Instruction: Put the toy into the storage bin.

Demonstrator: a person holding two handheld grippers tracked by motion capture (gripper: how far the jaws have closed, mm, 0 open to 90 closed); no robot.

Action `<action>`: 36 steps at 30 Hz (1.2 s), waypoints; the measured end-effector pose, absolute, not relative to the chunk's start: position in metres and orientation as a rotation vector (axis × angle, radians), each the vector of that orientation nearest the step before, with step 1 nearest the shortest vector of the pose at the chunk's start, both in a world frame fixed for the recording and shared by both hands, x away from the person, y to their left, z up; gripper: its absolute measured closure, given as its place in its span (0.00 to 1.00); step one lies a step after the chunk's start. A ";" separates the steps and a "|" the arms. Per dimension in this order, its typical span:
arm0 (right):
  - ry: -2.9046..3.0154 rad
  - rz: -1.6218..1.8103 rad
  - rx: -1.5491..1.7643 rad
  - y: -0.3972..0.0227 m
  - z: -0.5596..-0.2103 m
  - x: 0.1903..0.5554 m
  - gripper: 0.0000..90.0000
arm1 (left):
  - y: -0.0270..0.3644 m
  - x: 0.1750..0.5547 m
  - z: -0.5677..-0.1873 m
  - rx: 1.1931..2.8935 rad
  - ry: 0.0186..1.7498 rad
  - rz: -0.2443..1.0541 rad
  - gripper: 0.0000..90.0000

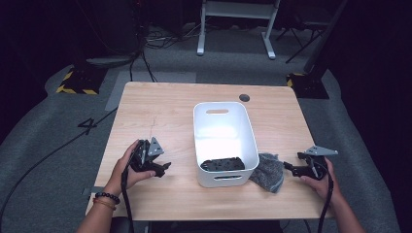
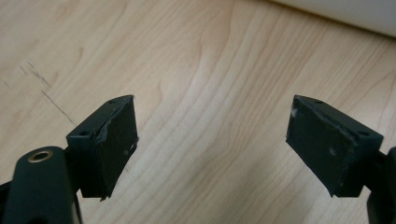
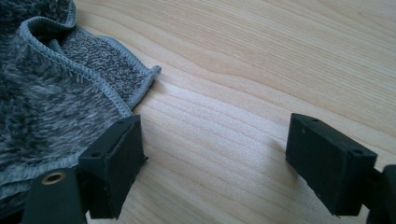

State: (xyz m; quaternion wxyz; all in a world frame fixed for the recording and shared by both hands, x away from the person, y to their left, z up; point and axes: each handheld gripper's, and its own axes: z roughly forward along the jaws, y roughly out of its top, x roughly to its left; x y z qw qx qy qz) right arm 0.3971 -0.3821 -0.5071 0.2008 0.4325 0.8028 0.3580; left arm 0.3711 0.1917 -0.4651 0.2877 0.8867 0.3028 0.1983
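Note:
A white plastic bin (image 1: 224, 141) stands in the middle of the wooden table (image 1: 160, 107), with a dark item (image 1: 222, 164) lying in its near end. A grey fuzzy cloth (image 1: 268, 171) lies crumpled against the bin's right near corner; it is also at the left of the right gripper view (image 3: 51, 93). My left gripper (image 1: 164, 168) hovers low over the table left of the bin, open, with bare wood between its pads (image 2: 116, 140). My right gripper (image 1: 287, 167) rests just right of the cloth, open, its left pad (image 3: 119, 158) at the cloth's hem.
The bin's white wall (image 2: 345, 11) crosses the top right of the left gripper view. A round grey grommet (image 1: 244, 97) sits near the table's far edge. Cables and desk legs lie on the floor beyond the table.

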 end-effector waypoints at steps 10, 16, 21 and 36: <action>2.246 1.002 1.207 -0.382 -0.507 0.397 0.21 | 0.208 0.359 -0.486 2.314 0.920 0.466 0.18; 2.248 1.002 1.206 -0.382 -0.507 0.396 0.21 | 0.214 0.357 -0.493 2.315 0.970 0.417 0.18; 2.248 1.002 1.206 -0.383 -0.507 0.396 0.22 | 0.222 0.356 -0.499 2.275 1.001 0.400 0.17; 2.253 1.005 1.199 -0.382 -0.507 0.396 0.22 | 0.229 0.352 -0.507 2.185 1.027 0.400 0.15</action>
